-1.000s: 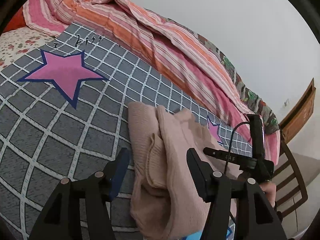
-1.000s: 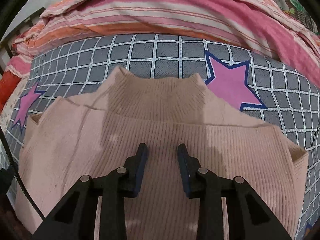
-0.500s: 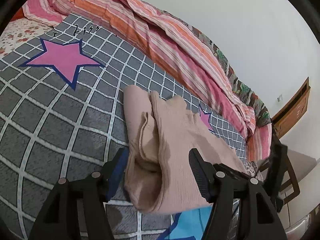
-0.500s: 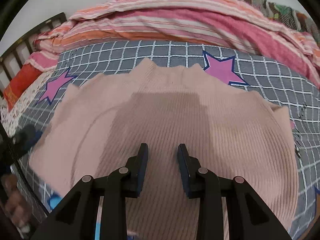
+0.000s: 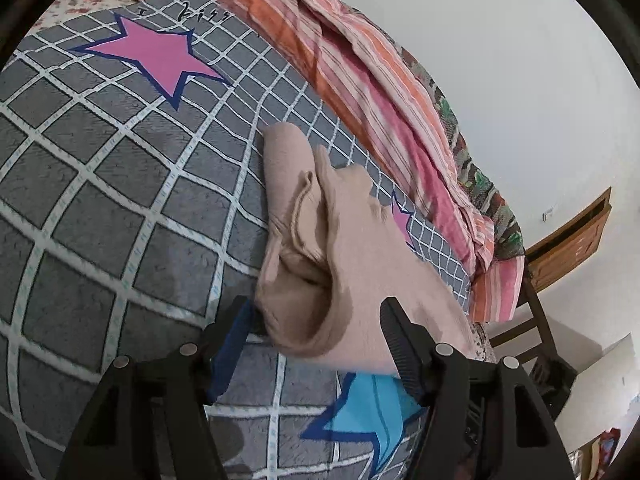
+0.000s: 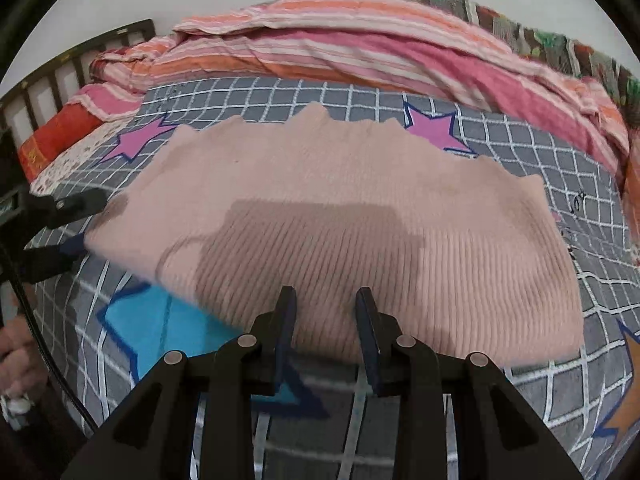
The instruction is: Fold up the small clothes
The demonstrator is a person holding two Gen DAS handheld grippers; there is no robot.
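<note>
Pink ribbed sweater (image 6: 340, 216) spread flat on the grey checked blanket (image 6: 552, 152), roughly mid-blanket, ribs running toward the right wrist camera. Folded into a broad band — near hem a thick doubled edge, far edge uneven with small peaks. Shadow of the rig across the knit.

Right gripper (image 6: 326, 300) at the sweater's near hem, fingers parted a little, tips over the fabric edge. No fold of cloth seen pinched between the pads; jaws released, nothing grasped.

Left gripper (image 5: 316, 316) at the sweater's left end, jaws wide, straddling the bunched end of the knit. Rolled, layered end of the sweater between the fingers but loose — pads not pressing on it. Same gripper seen from the right wrist view just left of the sweater, tips by the fabric.

Blue star print (image 6: 160, 320) on the blanket just below the sweater's left corner. Pink star print (image 6: 434, 130) just beyond the sweater's far edge. Striped pink-and-orange quilt (image 6: 360, 40) heaped behind the sweater, along the wall. Person's hand (image 6: 16, 348) low at the left of the sweater, beside a black cable (image 6: 48, 360).
</note>
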